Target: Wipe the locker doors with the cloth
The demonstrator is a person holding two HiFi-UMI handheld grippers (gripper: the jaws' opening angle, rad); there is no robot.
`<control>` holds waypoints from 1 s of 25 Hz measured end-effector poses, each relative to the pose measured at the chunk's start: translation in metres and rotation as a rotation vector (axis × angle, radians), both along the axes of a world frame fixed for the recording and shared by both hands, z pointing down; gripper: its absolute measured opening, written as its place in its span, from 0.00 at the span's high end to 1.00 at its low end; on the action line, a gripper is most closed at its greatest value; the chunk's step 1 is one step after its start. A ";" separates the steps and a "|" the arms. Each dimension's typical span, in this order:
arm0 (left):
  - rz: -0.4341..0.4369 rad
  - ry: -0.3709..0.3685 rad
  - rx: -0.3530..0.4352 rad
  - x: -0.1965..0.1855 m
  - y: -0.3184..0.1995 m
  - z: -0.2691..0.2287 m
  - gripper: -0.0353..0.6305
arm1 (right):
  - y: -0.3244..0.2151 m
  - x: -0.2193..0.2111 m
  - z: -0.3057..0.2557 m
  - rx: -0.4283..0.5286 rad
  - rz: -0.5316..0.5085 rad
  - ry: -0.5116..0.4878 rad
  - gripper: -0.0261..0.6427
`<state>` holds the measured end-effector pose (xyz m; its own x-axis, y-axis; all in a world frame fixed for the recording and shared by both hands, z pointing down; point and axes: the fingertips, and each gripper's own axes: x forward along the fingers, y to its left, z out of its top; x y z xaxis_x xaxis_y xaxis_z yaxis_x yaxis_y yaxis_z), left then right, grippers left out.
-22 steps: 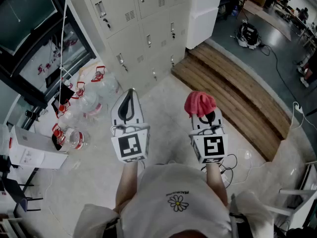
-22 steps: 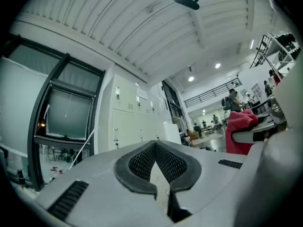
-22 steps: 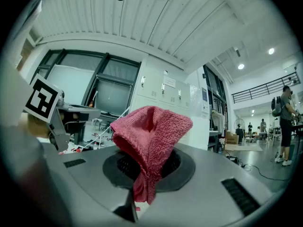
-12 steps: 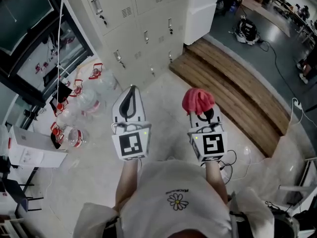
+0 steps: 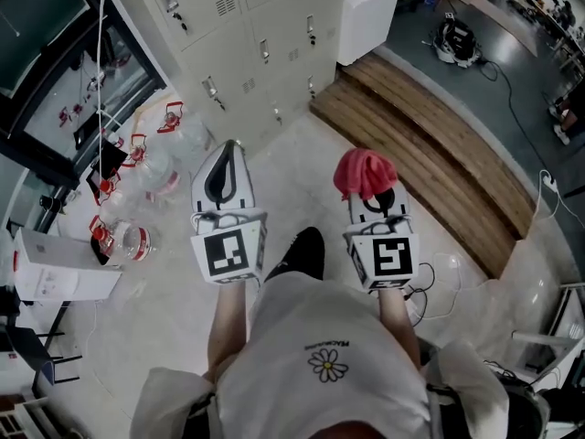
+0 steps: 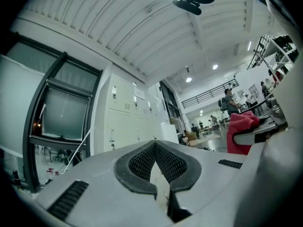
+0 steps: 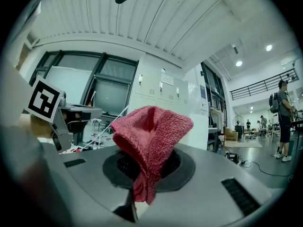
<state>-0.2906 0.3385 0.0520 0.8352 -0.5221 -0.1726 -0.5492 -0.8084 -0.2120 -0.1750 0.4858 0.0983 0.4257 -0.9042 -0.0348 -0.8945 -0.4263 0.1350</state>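
Note:
The grey lockers [image 5: 256,26] stand ahead at the top of the head view, their doors closed, with small handles and vents. My right gripper [image 5: 369,193] is shut on a red cloth [image 5: 363,173], which bunches up above its jaws [image 7: 150,141]. My left gripper [image 5: 219,174] is shut with nothing in it. Both point toward the lockers [image 6: 124,122] from some distance away. The lockers [image 7: 163,103] show pale beyond the cloth in the right gripper view.
Several large water bottles [image 5: 151,167] with red caps lie on the floor at the left by a dark window frame [image 5: 55,108]. A wooden step [image 5: 430,144] runs to the right of the lockers. Cables [image 5: 443,286] and a white box [image 5: 55,268] lie on the floor.
The view has shifted closer to the lockers. A dark shoe now shows between the grippers. Both grippers stay shut, the right one still holding the cloth.

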 end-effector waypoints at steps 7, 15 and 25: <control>0.074 0.022 0.042 0.051 -0.015 -0.004 0.92 | -0.015 0.034 0.000 0.035 0.030 0.014 0.92; 0.112 0.036 0.012 0.127 -0.059 0.000 0.92 | -0.064 0.089 0.005 0.007 0.022 0.015 0.92; 0.091 0.050 0.006 0.244 -0.173 -0.021 0.92 | -0.179 0.200 -0.022 0.011 -0.033 0.066 0.92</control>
<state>-0.0463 0.1658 0.0307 0.8693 -0.4438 -0.2176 -0.4838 -0.8540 -0.1911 0.0248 0.3071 0.0761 0.3923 -0.9171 -0.0715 -0.8972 -0.3986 0.1899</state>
